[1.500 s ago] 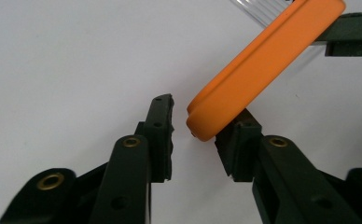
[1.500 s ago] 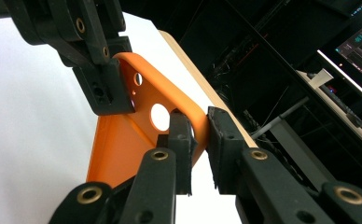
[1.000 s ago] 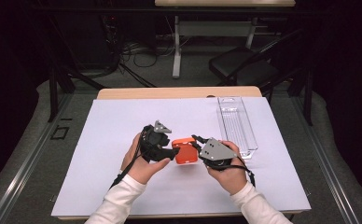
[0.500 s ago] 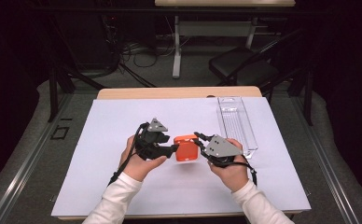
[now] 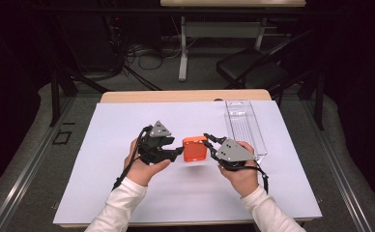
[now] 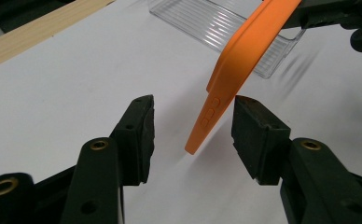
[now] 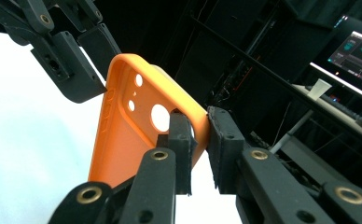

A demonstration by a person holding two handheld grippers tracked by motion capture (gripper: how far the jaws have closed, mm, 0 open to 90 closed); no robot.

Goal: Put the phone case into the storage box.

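Midway, an orange phone case is passed between two hand-held grippers above the white surface.

The right hand-held gripper clamps the case's edge by the camera cutout; the left hand-held gripper stands released around the button edge. Next it probably needs to close squarely there, left of the clear tray.

A phone case is held above the sheet between the left gripper and the right gripper. A tray is placed behind the right gripper, on the sheet's far right part.
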